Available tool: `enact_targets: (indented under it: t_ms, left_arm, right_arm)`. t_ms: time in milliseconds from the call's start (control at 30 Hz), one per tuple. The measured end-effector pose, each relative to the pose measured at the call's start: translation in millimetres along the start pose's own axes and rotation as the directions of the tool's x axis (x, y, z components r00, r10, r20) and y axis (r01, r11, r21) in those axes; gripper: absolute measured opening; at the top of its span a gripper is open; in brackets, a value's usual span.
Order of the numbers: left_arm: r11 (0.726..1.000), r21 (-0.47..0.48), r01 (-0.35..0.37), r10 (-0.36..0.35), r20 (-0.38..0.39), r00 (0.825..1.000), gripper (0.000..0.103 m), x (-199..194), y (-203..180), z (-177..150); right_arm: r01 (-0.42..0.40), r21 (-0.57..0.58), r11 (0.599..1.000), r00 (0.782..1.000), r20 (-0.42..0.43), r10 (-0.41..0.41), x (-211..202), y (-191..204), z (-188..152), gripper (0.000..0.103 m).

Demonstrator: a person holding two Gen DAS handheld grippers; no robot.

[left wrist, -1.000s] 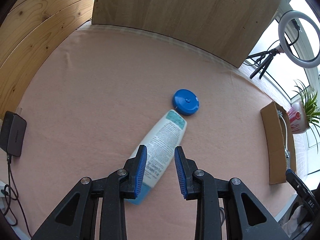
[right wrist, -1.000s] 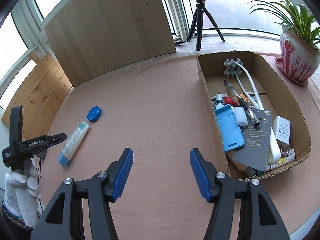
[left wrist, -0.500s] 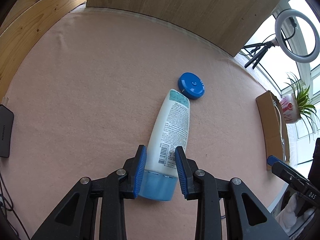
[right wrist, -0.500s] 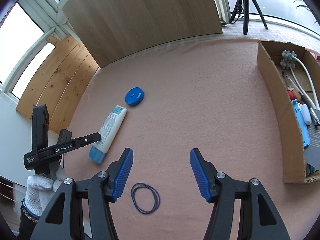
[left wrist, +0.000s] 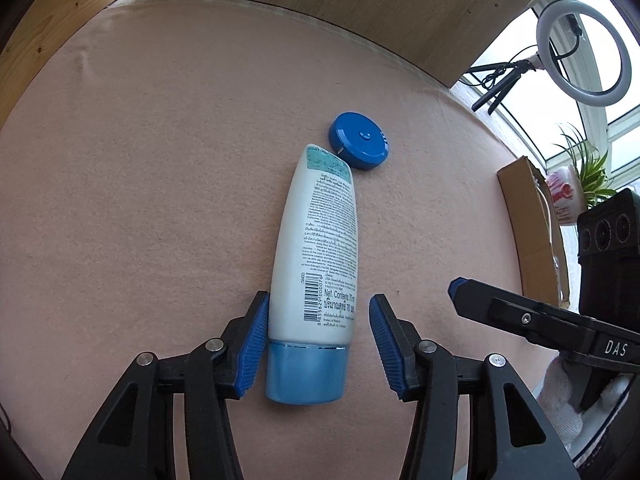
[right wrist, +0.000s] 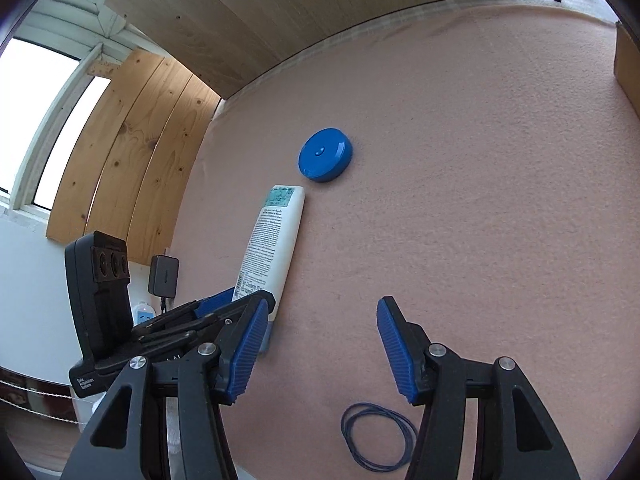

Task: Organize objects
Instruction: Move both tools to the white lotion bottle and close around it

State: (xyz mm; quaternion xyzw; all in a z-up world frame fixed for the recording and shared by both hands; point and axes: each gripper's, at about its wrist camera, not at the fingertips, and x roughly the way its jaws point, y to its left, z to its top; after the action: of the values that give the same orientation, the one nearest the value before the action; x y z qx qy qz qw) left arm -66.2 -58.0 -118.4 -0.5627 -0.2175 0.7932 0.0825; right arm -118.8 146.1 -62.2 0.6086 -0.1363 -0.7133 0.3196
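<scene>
A white lotion tube (left wrist: 320, 248) with a light blue cap lies flat on the pink felt table, cap end toward me; it also shows in the right wrist view (right wrist: 272, 252). My left gripper (left wrist: 318, 344) is open with its jaws on either side of the tube's cap end; the left pad touches the tube, the right pad stands apart. A blue round disc (left wrist: 359, 146) lies just past the tube's far end and also shows in the right wrist view (right wrist: 325, 155). My right gripper (right wrist: 320, 354) is open and empty, above bare felt to the right of the tube.
A coil of dark blue rubber bands (right wrist: 378, 437) lies by the table's front edge under the right gripper. A cardboard box (left wrist: 528, 220) stands at the right. A wood panel (left wrist: 320, 4) backs the table. A black adapter (right wrist: 163, 277) sits off the left edge.
My left gripper has opened wider and moved forward around the tube's cap end. My right gripper has swung left and down toward the tube and the left gripper.
</scene>
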Motion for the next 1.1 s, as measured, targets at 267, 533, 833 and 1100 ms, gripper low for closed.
enact_targets:
  t_ms: [267,533,833,1100]
  left_arm:
    - [1.000,0.028,-0.001,0.001,0.002,1.000,0.052,2,-5,-1]
    - [0.995,0.071,-0.073,0.072,0.009,0.997,0.054,-5,-5,-4]
    - [0.992,0.088,-0.093,0.093,0.012,0.996,0.049,-2,-10,-6]
    - [0.996,0.070,-0.057,0.055,0.029,0.998,0.049,-7,-23,-9]
  right_arm:
    - [-0.058,0.062,0.996,0.996,-0.067,0.062,34,3,13,0.050]
    - [-0.097,0.072,0.993,0.989,-0.106,0.104,52,12,25,0.050]
    - [-0.121,0.050,0.991,0.981,-0.149,0.127,63,24,29,0.030]
    - [-0.077,-0.010,0.997,0.990,-0.119,0.076,47,33,25,0.029]
